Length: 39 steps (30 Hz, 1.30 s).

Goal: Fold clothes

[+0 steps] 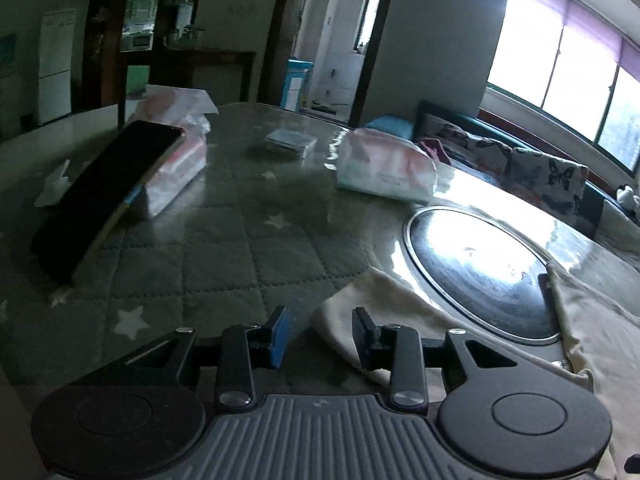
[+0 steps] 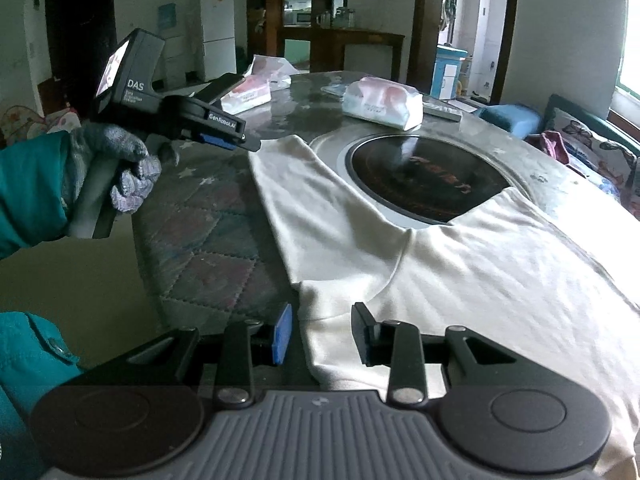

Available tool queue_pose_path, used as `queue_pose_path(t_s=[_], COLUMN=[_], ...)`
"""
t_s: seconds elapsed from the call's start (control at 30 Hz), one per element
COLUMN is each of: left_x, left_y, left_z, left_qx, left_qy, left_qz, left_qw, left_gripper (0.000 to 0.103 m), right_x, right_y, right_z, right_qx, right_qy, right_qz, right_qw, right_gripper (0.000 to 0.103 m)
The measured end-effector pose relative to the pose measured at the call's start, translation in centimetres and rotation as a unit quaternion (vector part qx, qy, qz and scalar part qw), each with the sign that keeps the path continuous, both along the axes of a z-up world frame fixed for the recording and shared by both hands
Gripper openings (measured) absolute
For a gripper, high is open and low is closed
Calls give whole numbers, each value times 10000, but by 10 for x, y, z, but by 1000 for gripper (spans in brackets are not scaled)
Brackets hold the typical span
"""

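The cream T-shirt [image 2: 460, 264] lies spread on the table [image 2: 208, 256], covering the inset hob's [image 2: 424, 176] five-o'clock rim, while the left gripper [image 1: 320, 334] and right gripper [image 2: 321, 332], both spread and empty, hover at its left-hand edge, probably to lift it.

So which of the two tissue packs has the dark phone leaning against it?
The tissue pack on the left in the left wrist view; the phone leans on it, while the other pack lies alone.

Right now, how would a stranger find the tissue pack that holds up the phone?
Start at the round black cooktop in the table. Beyond it lie two soft tissue packs. Choose the left pack: only it has a dark phone leaning against it.
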<state>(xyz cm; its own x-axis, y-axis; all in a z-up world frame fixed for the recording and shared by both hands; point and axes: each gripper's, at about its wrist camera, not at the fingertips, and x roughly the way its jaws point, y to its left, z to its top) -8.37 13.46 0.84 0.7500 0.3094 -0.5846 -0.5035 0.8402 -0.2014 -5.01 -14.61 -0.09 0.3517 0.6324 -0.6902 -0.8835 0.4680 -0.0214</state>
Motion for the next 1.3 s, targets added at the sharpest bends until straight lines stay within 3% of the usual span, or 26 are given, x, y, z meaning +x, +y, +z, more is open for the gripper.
queue_pose_path(t_s=[0.07, 0.17, 0.37, 0.53, 0.67, 0.93, 1.17, 1.3], left_x=[2, 3, 1, 1, 5, 13, 28, 40], left_y=[-1, -2, -16, -45, -80, -160, -224, -255], left_z=[-2, -2, 33, 72, 96, 127, 109, 85], left_qx=[-12, -50, -262, -372, -570, -687, -940, -993], left_qy=[-10, -101, -757, -1329, -1637, -1958, -1675, -1311], left_qz=[-44, -111, -485, -1103, -1763, -3047, -3993, -4373], left_qw=[10000, 9999, 9956, 9843, 9690, 9296, 8965, 8841], left_gripper=[20, 8, 5, 5, 5, 5, 6, 6], right_x=[0, 0, 6, 15, 22, 32, 38, 42], right_y=[-1, -3, -14, -30, -47, -94, -137, -159], right_z=[1, 3, 5, 13, 19, 25, 20, 17], right_qx=[-1, 34, 100, 255, 418, 644, 813, 824], right_qy=[-7, 0, 38, 80, 100, 58, 139, 179], right_qz=[-27, -76, -310, -611, -916, -1666, -2340, -2726], right_qw=[10000, 10000, 9995, 9978, 9949, 9839, 9687, 9584], right_gripper=[33, 33, 33, 33, 33, 33, 33, 33])
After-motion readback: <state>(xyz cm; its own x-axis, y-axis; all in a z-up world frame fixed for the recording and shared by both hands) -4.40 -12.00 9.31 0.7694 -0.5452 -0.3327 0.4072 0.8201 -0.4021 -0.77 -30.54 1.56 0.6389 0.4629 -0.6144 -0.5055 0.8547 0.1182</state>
